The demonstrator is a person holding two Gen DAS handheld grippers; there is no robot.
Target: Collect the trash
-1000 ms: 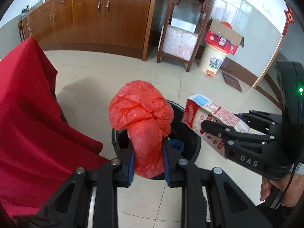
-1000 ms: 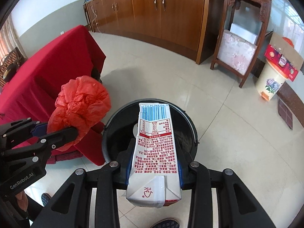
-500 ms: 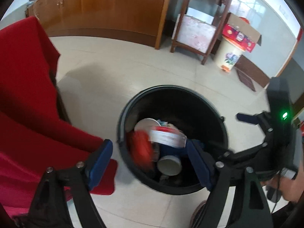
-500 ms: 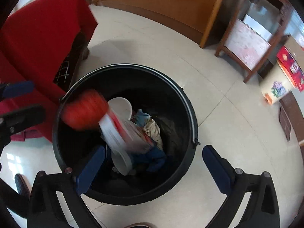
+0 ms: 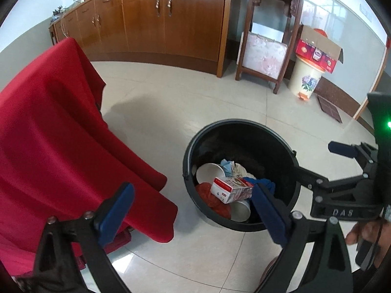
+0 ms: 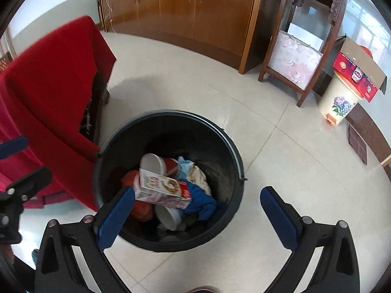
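Trash fills the bottom of the black bucket, which stands on the pale tiled floor just right of a chair draped in red cloth. On top of the heap lies the milk carton on its side, with the crumpled red plastic bag beneath it toward the left. White paper cups and blue and beige rags lie around them. The left hand-held gripper hangs above the near left of the bucket, its jaws opening wide with nothing between the blue pads. The right hand-held gripper is released too, jaws spread over the bucket's near rim and gripping nothing. Wooden cabinets line the far wall, and a flowered pedal bin stands far right.
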